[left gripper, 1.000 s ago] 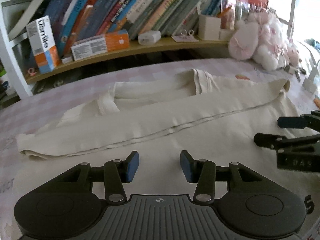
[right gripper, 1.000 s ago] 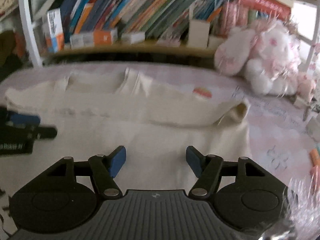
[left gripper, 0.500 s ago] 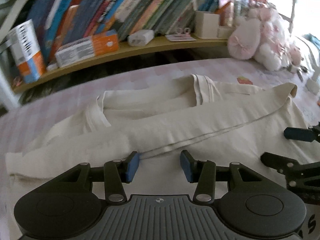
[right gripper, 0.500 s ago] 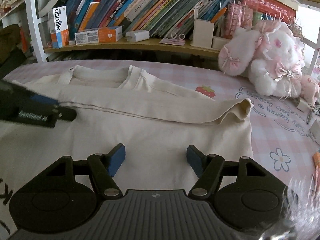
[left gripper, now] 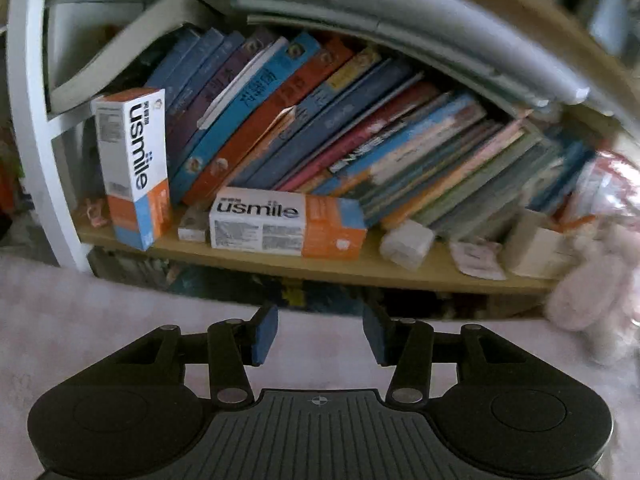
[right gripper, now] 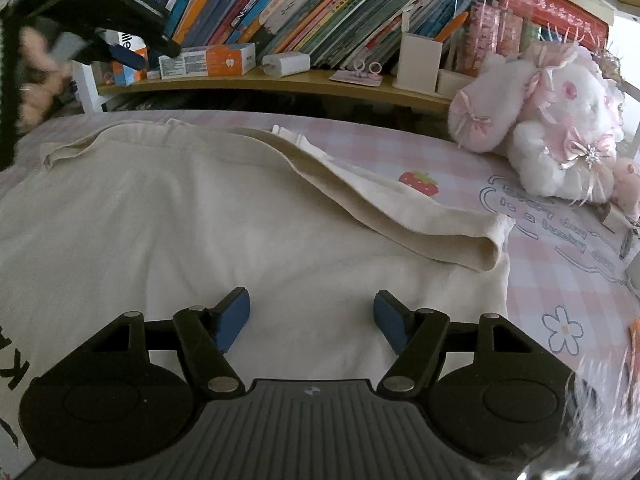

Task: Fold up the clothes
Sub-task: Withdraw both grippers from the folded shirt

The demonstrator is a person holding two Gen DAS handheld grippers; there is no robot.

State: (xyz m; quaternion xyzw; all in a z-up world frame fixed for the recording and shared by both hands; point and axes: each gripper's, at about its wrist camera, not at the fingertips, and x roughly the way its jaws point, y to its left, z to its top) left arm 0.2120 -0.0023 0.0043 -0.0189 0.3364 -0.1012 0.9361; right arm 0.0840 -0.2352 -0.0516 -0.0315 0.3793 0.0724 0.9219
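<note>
I am holding my right gripper (right gripper: pixel 312 318) over the near part of the cream shirt (right gripper: pixel 200 232), and its jaws are standing apart with nothing between them. The shirt is lying flat on the pink checked bed cover (right gripper: pixel 560 280), with one folded edge running toward the far right side. My left gripper (left gripper: pixel 319 334) is pointing at the bookshelf (left gripper: pixel 360 268) past the far edge, jaws spread and empty. A fluffy pink bunny (right gripper: pixel 560 120) is sitting at the far right corner.
</note>
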